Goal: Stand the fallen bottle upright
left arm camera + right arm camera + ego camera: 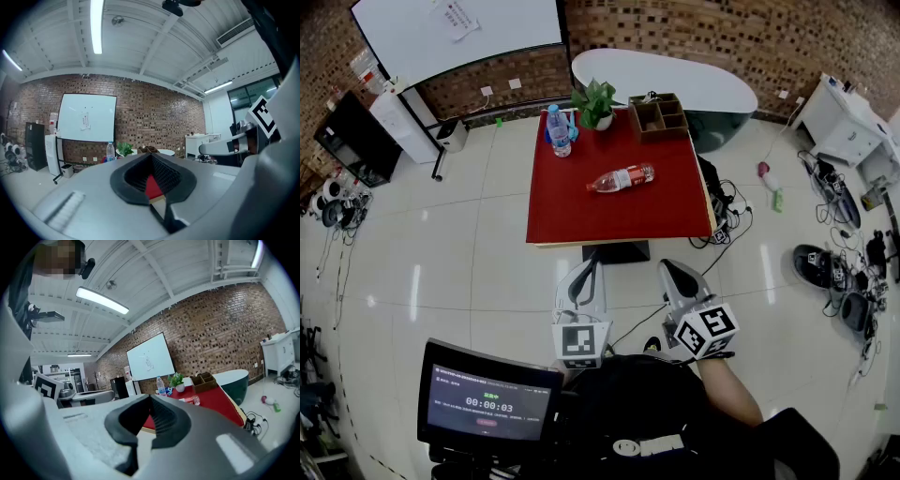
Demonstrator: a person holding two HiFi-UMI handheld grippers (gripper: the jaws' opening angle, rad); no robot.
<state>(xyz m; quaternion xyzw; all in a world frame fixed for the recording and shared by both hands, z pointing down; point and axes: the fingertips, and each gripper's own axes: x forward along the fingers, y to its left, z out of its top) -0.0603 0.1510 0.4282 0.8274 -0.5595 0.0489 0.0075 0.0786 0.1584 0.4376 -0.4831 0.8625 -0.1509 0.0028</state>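
Observation:
A clear plastic bottle with a red label [622,178] lies on its side near the middle of the red table [581,211]; in the right gripper view the fallen bottle [190,400] looks small and far off. An upright water bottle [559,131] stands at the table's far left corner. Both grippers hang over the floor in front of the table, well short of it. My left gripper [585,269] is shut and holds nothing. My right gripper [669,269] is shut and also holds nothing.
A potted plant [596,103] and a wooden organiser [658,114] stand at the table's back edge. Behind it are a white tub [675,80] and a whiteboard [459,33]. Cables and gear [834,262] lie on the floor at right. A screen [487,405] sits at the lower left.

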